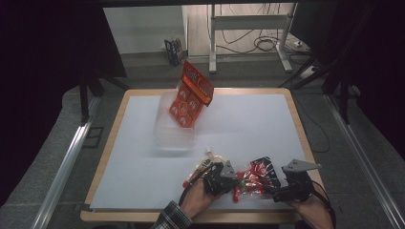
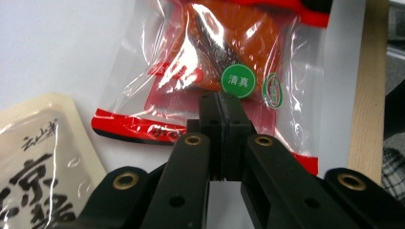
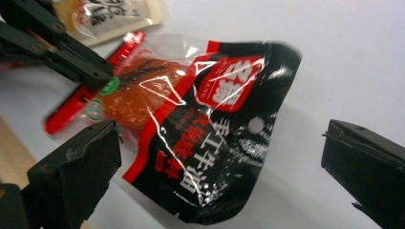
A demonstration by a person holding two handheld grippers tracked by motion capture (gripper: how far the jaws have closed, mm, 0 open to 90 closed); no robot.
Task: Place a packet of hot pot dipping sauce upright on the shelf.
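A snack packet [image 1: 253, 179], half black and red print, half clear film over orange food, lies near the table's front edge. My left gripper [image 1: 237, 181] is shut, and its tips [image 2: 220, 101] rest over the clear half by a green sticker [image 2: 239, 81]. I cannot see any film between the jaws. The same packet [image 3: 200, 129] lies between the wide-apart jaws of my open right gripper [image 3: 219, 143], at the packet's right in the high view [image 1: 274, 191]. The left gripper [image 3: 100, 74] touches the packet's far left side there.
A beige packet [image 1: 207, 164] with black characters lies just left of the left gripper [image 2: 38, 162]. A clear plastic box [image 1: 174, 131] stands mid-table with a red snack pack [image 1: 191, 95] leaning in it. The wooden table edge [image 2: 365, 95] runs close by.
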